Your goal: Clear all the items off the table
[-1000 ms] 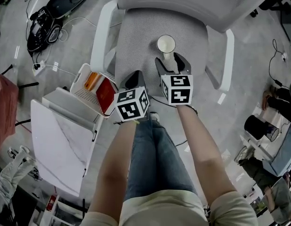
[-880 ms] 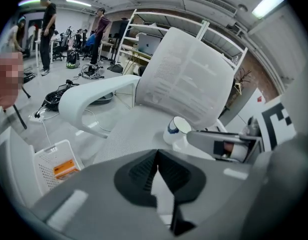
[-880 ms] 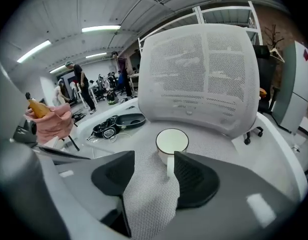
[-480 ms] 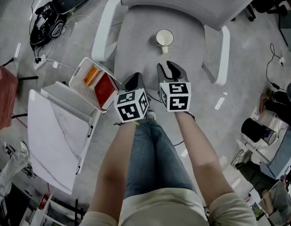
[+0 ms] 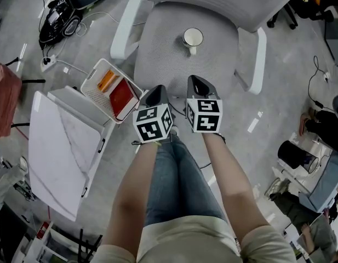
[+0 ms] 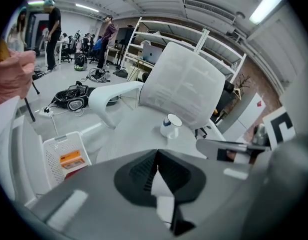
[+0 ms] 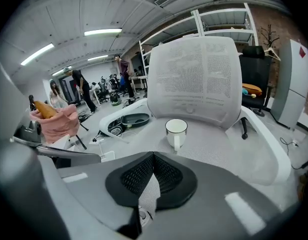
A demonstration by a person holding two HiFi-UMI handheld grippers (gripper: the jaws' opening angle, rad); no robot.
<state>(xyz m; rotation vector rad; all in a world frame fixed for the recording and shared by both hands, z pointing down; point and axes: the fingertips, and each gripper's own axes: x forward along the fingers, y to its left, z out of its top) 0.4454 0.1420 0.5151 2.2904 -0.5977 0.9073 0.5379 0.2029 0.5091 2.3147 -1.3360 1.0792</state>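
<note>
A white mug point(image 5: 193, 38) stands upright on the grey seat of an office chair point(image 5: 163, 48), handle toward me. My right gripper point(image 5: 197, 83) hovers short of the mug, apart from it, jaws shut with nothing between them. My left gripper point(image 5: 156, 92) is beside it at the seat's front edge, also shut and empty. In the right gripper view the mug point(image 7: 176, 132) sits just beyond the closed gripper point(image 7: 154, 156). From the left gripper view the mug point(image 6: 169, 125) is further off, up and right of the closed gripper point(image 6: 156, 154).
A white basket point(image 5: 95, 86) on the floor left of the chair holds an orange item point(image 5: 107, 81) and a red item point(image 5: 122, 98). A white marble-look table point(image 5: 59, 152) stands at the left. Cables and gear lie on the floor beyond. The chair's armrests flank the seat.
The right gripper has let go of the mug's handle, drawn back toward me and closed its jaws. The mug stays on the chair seat. The left gripper has hardly moved.
</note>
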